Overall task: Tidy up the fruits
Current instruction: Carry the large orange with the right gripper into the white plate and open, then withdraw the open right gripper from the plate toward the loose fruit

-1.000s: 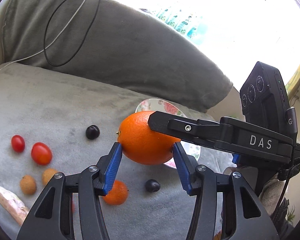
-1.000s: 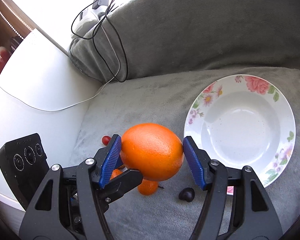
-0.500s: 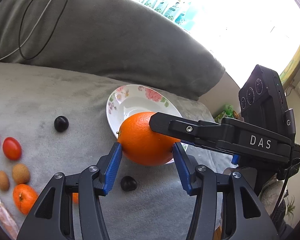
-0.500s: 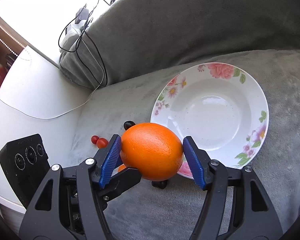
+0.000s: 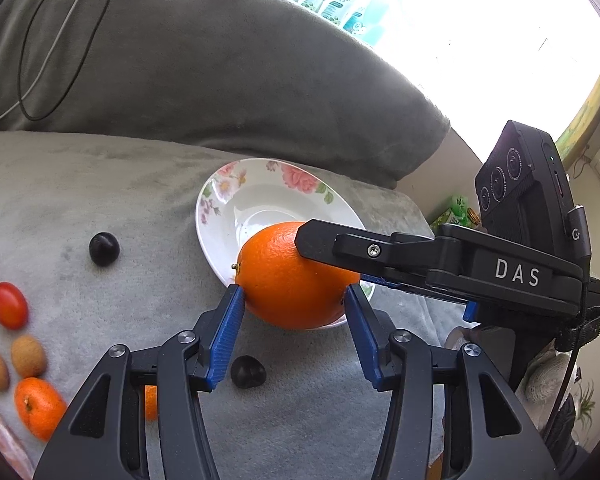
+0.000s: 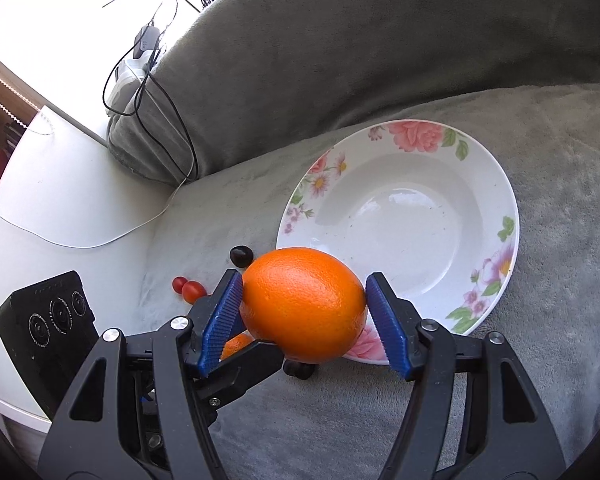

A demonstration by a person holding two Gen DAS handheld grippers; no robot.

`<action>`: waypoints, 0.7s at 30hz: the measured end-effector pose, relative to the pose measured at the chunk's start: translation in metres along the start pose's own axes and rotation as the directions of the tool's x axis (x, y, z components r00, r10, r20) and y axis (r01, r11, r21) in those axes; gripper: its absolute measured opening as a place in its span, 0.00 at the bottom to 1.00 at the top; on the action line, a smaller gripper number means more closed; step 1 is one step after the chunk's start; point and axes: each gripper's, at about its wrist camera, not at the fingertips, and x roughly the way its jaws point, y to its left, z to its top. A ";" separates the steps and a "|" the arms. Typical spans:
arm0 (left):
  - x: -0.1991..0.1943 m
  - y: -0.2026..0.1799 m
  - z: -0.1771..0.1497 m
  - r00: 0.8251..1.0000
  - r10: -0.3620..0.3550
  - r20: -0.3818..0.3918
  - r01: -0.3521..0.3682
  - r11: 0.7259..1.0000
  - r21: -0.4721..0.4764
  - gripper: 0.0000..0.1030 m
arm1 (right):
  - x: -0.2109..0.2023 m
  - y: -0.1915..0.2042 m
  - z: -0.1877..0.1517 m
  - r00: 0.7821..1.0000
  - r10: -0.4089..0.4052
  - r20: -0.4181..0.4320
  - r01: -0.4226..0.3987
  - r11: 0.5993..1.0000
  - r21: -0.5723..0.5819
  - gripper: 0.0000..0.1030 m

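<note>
Left and right wrist views. An orange (image 5: pixel 296 276) is held above the near rim of a floral plate (image 6: pixel 496 204) on a grey blanket (image 5: pixel 80 184). The left hand-held gripper (image 5: pixel 294 312) and the right hand-held gripper (image 6: pixel 304 308) both press their blue pads against the orange's sides, clamping it between them. On the blanket lie two dark grapes (image 5: pixel 104 249), cherry tomatoes (image 5: pixel 9 311), a small mandarin (image 5: pixel 39 407) and two brown longans (image 5: pixel 28 356).

Close crossing wrist views, shared orange (image 5: pixel 296 276), plate (image 6: pixel 496 184).
</note>
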 end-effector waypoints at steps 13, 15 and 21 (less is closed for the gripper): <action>-0.023 -0.003 -0.006 0.999 0.029 0.043 -0.031 0.999 0.044 0.47 | -0.036 0.001 0.002 0.981 -0.072 0.179 0.084 0.995 -0.056 0.76; -0.028 -0.001 -0.008 0.998 0.038 0.055 -0.040 0.998 0.048 0.47 | -0.041 -0.001 0.001 0.977 -0.078 0.196 0.091 0.994 -0.058 0.76; -0.045 0.011 -0.014 0.991 0.098 0.087 -0.103 0.993 0.056 0.50 | -0.053 -0.007 -0.007 0.966 -0.103 0.238 0.121 0.991 -0.062 0.77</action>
